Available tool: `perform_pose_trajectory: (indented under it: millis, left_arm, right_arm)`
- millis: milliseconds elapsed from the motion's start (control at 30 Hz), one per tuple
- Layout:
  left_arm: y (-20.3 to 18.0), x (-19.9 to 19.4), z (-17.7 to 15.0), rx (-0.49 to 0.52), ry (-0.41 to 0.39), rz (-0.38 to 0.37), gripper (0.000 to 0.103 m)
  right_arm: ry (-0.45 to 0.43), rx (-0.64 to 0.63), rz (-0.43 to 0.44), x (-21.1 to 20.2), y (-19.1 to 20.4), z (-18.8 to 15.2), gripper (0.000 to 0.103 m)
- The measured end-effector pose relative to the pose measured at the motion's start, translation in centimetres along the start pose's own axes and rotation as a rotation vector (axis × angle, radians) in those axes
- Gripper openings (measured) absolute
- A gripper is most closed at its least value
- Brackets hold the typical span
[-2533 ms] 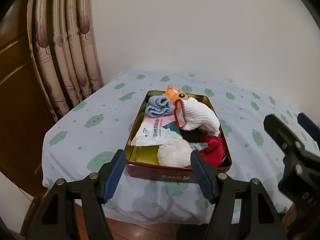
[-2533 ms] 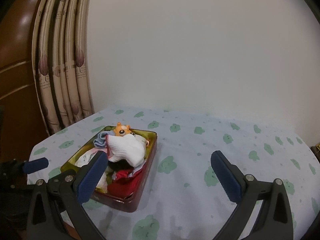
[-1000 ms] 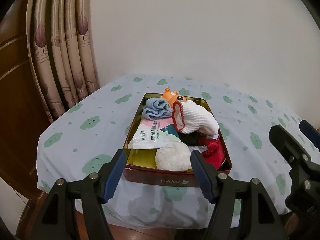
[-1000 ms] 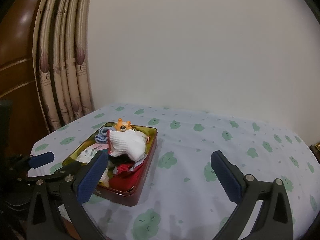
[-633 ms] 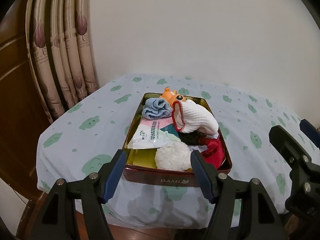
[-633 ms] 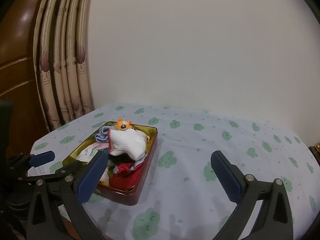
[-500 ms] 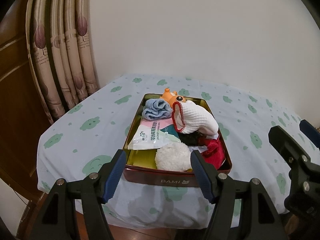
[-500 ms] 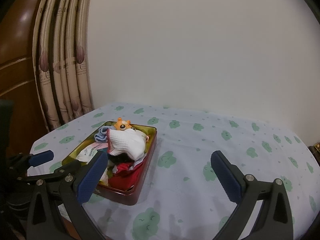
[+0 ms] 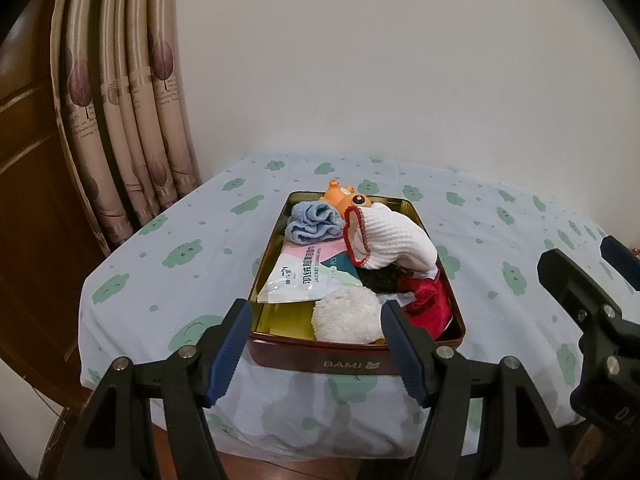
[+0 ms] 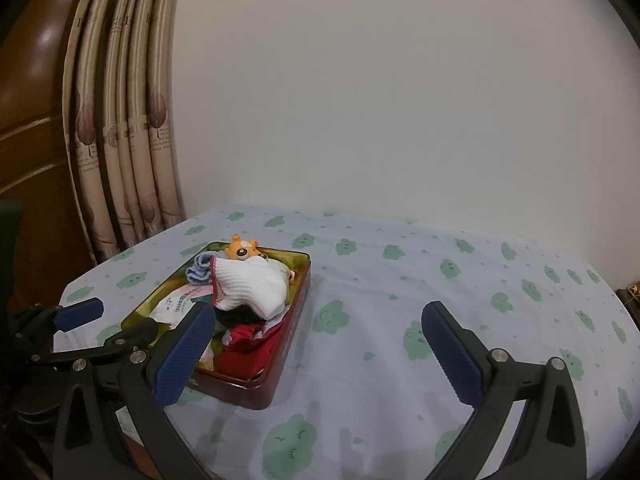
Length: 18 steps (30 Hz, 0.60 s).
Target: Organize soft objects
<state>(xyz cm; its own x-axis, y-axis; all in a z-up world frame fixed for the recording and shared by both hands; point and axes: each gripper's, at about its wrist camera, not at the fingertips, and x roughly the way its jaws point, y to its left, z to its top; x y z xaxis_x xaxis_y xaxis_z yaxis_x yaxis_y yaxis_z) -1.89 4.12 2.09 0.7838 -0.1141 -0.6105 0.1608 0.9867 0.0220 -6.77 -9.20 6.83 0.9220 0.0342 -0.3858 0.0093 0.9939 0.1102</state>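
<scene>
Pale wall, patterned curtain [image 9: 132, 128], cloud-print counter [image 10: 400, 300].
Your left claw [image 9: 316, 344] and right claw [image 10: 320, 354] both gape wide, empty, short of the counter's near edge; just beyond your left one, the red tin [image 9: 352, 362] holds a white pom-pom [image 9: 346, 316], sock [image 9: 392, 242], blue cloth [image 9: 314, 222].

Patterned curtain [image 9: 132, 128], bare pale wall [image 9: 380, 64], dark wooden panelling [image 10: 28, 128].

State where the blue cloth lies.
In the left wrist view, the blue cloth sits in the tin's far left corner, beside the orange toy.
</scene>
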Motion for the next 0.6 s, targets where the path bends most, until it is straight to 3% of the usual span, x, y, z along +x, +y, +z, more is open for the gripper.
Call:
perform_pose_trajectory:
  millis: [267,600]
  left_arm:
    - [-0.08,-0.30,0.08,0.004,-0.010,0.023,0.069]
    - [0.68,0.42,0.15,-0.029,0.061,0.025,0.069]
  right_arm:
    - [0.001,-0.004,0.002,-0.09,-0.01,-0.04,0.102]
    - [0.004,0.016,-0.009,-0.08,-0.55,0.11,0.102]
